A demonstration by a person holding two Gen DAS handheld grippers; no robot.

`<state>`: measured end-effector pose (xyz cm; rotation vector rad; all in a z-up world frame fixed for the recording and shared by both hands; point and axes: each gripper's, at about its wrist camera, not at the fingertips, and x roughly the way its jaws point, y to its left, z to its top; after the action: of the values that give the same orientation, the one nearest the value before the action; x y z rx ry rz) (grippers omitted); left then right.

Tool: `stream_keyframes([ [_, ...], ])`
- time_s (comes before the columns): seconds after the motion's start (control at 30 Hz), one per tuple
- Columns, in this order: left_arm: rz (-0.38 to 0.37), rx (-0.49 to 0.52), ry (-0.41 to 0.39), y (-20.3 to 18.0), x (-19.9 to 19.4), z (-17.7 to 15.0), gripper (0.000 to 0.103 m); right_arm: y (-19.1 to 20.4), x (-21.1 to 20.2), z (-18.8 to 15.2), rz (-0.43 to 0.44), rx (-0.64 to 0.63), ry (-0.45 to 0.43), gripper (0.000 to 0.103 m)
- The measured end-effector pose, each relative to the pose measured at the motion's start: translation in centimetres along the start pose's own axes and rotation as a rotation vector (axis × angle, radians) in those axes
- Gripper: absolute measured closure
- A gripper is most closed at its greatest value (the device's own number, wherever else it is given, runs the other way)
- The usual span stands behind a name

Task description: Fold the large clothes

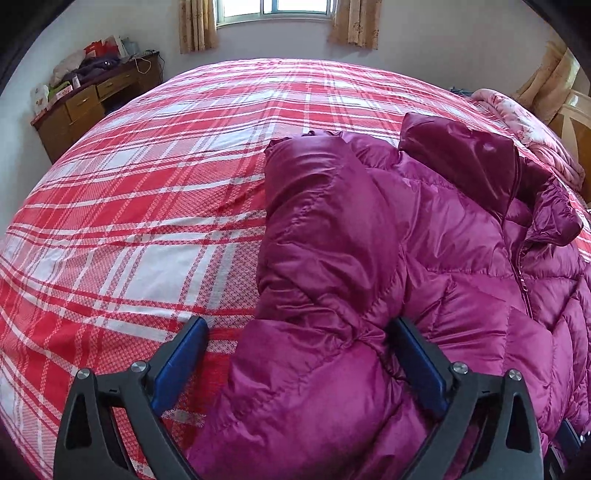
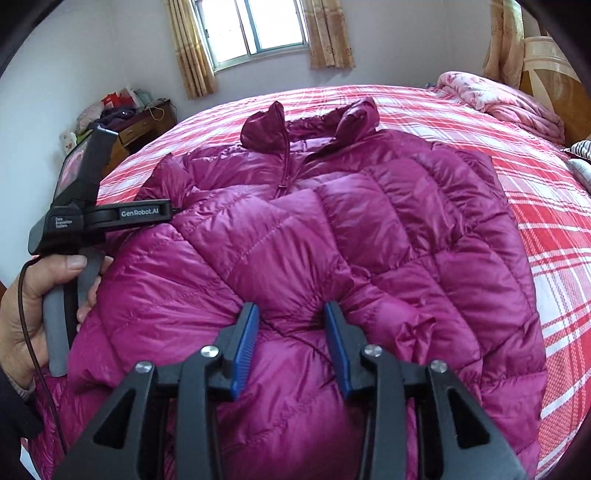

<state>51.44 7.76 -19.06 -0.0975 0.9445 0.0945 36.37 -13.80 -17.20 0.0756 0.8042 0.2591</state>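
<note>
A magenta quilted down jacket (image 2: pixel 332 229) lies front up on a red plaid bed (image 2: pixel 554 236), collar toward the window, zipper partly shut. In the left wrist view the jacket (image 1: pixel 406 258) fills the right half, with a sleeve folded over its side. My left gripper (image 1: pixel 299 330) is wide open, its jaws straddling the jacket's left edge near the sleeve. It also shows in the right wrist view (image 2: pixel 103 214), held by a hand. My right gripper (image 2: pixel 291 314) is partly closed and pinches a fold of the jacket's lower front between its blue pads.
A pink floral quilt (image 2: pixel 509 99) is bunched at the bed's far right by a wooden headboard (image 2: pixel 546 74). A wooden desk (image 1: pixel 88 103) piled with bags and clothes stands at the back left. A curtained window (image 2: pixel 255 29) is behind.
</note>
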Motion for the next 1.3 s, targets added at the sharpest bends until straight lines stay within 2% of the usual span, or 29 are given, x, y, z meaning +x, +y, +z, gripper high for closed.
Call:
stream_keyframes([
  [0.37,0.015,0.003,-0.003,0.0,0.4,0.2,0.001,0.6,0.5,0.0,-0.042,-0.025,0.014,0.063],
  [0.77,0.017,0.000,-0.006,-0.1,0.4,0.1,0.001,0.6,0.5,-0.1,-0.042,-0.025,0.012,0.063],
  [0.9,0.019,-0.046,0.019,0.6,-1.1,-0.3,0.001,0.6,0.5,-0.1,-0.044,-0.028,0.014,0.063],
  [1.0,-0.011,-0.084,-0.021,1.1,-4.4,-1.1,0.001,0.6,0.5,-0.1,-0.044,-0.029,0.011,0.063],
  [1.1,-0.045,-0.019,-0.092,-0.3,-7.7,-2.1,0.001,0.4,0.6,0.0,-0.037,-0.023,0.008,0.063],
  [1.2,-0.063,0.096,-0.094,-3.1,-8.3,-3.9,0.001,0.1,0.6,0.0,-0.029,-0.015,0.006,0.063],
  [1.3,0.006,0.148,-0.083,-4.3,-6.8,-5.4,0.001,0.1,0.6,0.0,-0.031,-0.016,0.004,0.063],
])
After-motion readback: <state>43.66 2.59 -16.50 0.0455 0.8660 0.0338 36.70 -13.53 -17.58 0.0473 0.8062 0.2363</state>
